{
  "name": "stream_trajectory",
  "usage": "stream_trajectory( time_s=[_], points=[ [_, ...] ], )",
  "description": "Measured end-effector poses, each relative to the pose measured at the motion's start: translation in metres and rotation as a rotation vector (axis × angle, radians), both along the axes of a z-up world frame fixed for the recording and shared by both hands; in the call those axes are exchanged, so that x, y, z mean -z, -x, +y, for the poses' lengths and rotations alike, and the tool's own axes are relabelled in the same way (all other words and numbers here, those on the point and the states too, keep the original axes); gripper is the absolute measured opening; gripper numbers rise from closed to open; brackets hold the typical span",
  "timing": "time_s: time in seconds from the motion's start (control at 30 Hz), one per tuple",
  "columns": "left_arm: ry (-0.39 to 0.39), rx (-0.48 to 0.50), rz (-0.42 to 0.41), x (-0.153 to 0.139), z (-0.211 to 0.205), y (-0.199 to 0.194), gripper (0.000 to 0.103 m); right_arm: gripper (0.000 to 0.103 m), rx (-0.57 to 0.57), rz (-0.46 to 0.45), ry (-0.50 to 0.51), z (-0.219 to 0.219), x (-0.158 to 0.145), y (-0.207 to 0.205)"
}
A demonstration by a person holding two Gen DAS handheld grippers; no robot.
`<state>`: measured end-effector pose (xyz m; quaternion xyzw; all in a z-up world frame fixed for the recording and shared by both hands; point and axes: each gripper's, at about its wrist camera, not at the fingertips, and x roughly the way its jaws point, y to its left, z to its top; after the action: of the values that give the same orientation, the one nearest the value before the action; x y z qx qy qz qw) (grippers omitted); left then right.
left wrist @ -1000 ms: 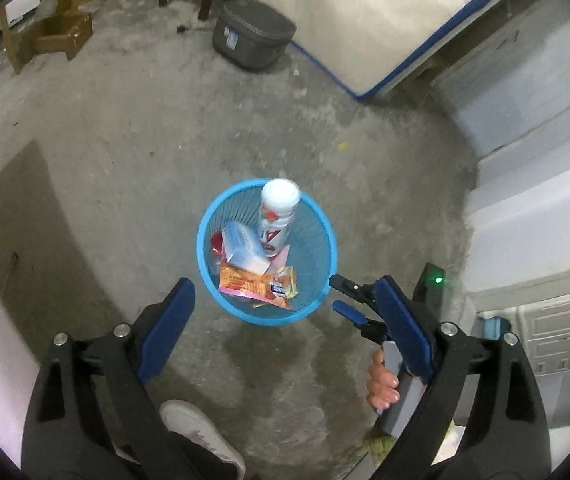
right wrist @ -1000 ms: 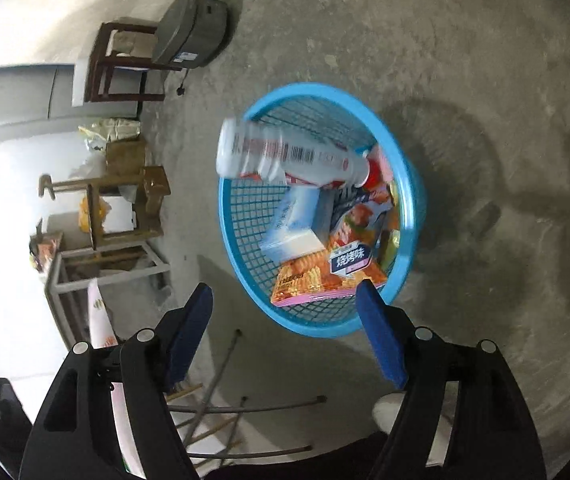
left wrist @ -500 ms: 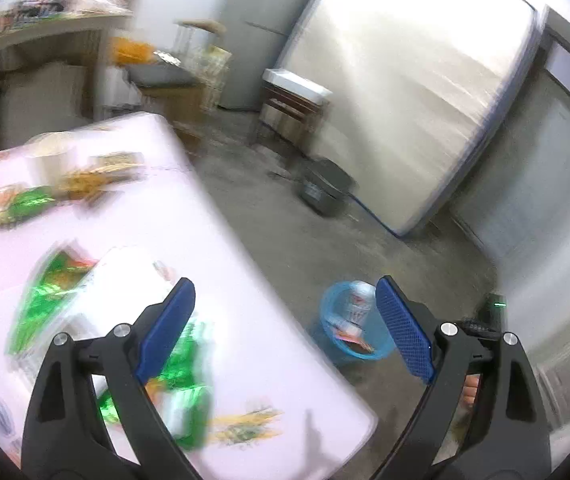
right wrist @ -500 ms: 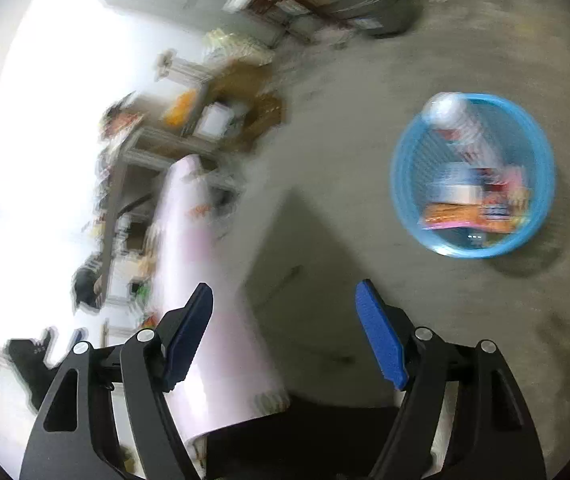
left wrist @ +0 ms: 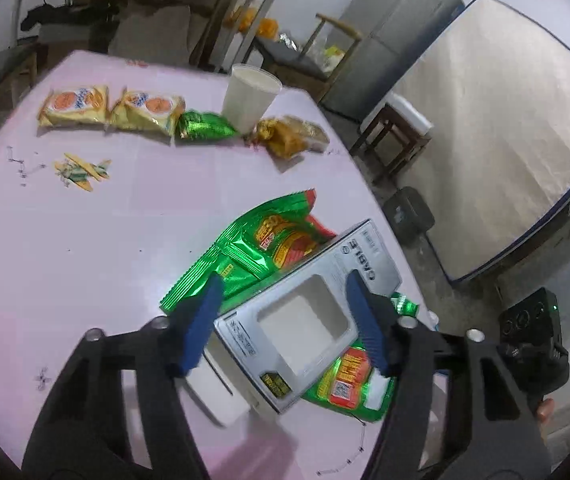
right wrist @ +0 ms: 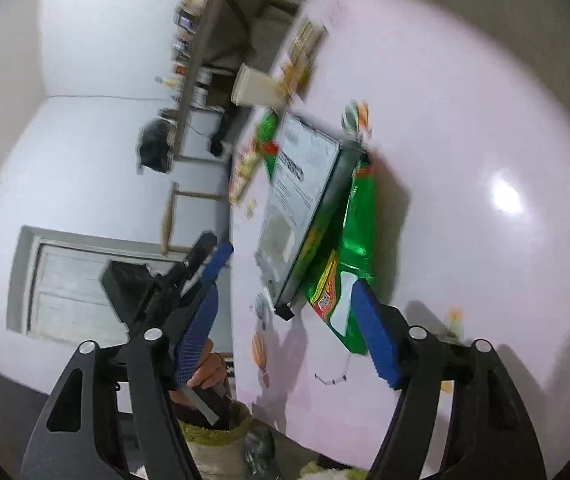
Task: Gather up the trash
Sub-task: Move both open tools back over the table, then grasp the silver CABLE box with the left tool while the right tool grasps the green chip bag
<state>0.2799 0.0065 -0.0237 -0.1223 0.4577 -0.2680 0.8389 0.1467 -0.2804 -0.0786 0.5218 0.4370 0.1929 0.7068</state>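
A grey cable box (left wrist: 305,316) with a cut-out window lies on green snack bags (left wrist: 261,248) near the pink table's (left wrist: 85,240) edge. My left gripper (left wrist: 285,300) is open, its blue fingers on either side of the box's near end, just above it. My right gripper (right wrist: 285,300) is open and empty, at the table edge beside the same box (right wrist: 301,200) and a green bag (right wrist: 349,256). The left gripper also shows in the right wrist view (right wrist: 205,264).
Yellow snack packs (left wrist: 73,106), a small green wrapper (left wrist: 203,124), a white cup (left wrist: 251,96), an orange-brown bag (left wrist: 289,136) and a torn wrapper (left wrist: 81,170) lie farther back. Beyond the table stand a stool (left wrist: 399,128), a mattress (left wrist: 497,132) and a fridge (left wrist: 389,36).
Both grippers swung up from the blue basket on the floor to the pink table. The left one now straddles the grey box; the right is at the table edge.
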Motion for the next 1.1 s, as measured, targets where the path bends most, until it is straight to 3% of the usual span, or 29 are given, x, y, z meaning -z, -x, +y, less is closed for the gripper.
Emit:
stream_trajectory(
  time_s=[0.17, 0.47, 0.53, 0.7, 0.93, 1.1],
  points=[
    [-0.043, 0.024, 0.11, 0.03, -0.01, -0.015, 0.042, 0.064, 0.019, 0.077, 0.049, 0.019, 0.014, -0.02],
    [0.084, 0.241, 0.247, 0.042, -0.011, 0.027, 0.042, 0.048, 0.007, 0.097, 0.128, 0.026, 0.016, -0.031],
    [0.072, 0.245, 0.218, 0.036, -0.011, 0.035, 0.05, 0.048, -0.005, 0.103, 0.124, 0.026, 0.016, -0.031],
    [0.003, 0.238, 0.108, 0.013, -0.028, 0.044, 0.084, 0.048, 0.026, 0.047, 0.142, 0.015, 0.001, -0.017],
    [-0.178, 0.169, 0.161, 0.017, -0.07, 0.038, 0.085, 0.048, 0.138, 0.008, 0.187, -0.021, -0.012, 0.017],
    [-0.238, 0.089, 0.179, 0.027, -0.08, 0.042, 0.086, 0.048, 0.167, 0.015, 0.214, -0.041, -0.008, 0.032]
  ],
)
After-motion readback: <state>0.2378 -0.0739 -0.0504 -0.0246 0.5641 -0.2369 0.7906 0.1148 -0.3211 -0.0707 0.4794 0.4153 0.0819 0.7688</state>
